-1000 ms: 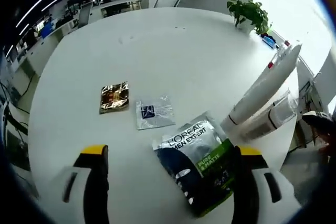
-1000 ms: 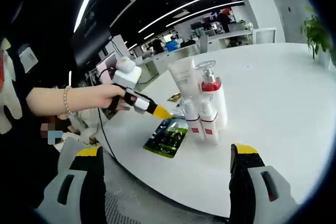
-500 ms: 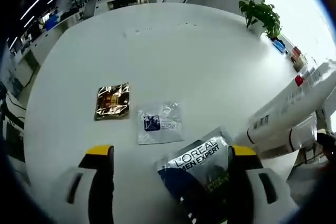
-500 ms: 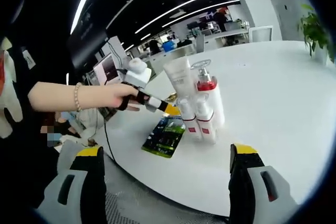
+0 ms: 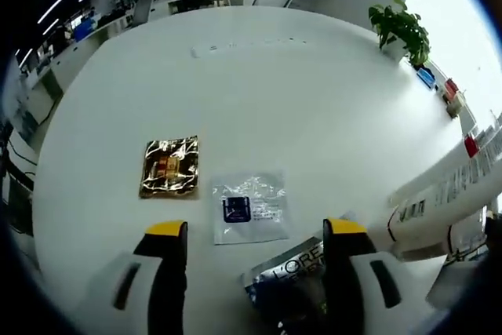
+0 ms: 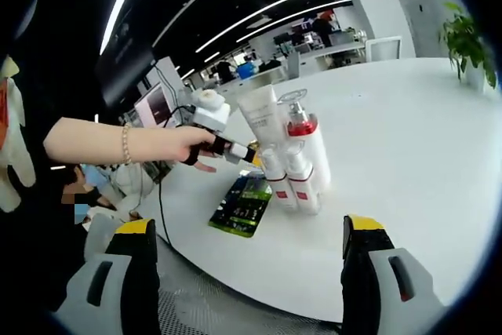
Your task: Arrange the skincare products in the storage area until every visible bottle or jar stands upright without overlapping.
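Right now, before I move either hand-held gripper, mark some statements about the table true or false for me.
1. The white tube stands upright among the bottles. True.
2. The gold sachet lies on top of the clear sachet. False: they lie apart, side by side.
3. The pump bottle has tipped over. False: it stands upright beside the tube.
4. The right hand-held gripper is open and holds nothing. True.
5. The green and black sachet lies flat near the table edge. True.
6. The left hand-held gripper grips the gold sachet. False: it is open above the table.
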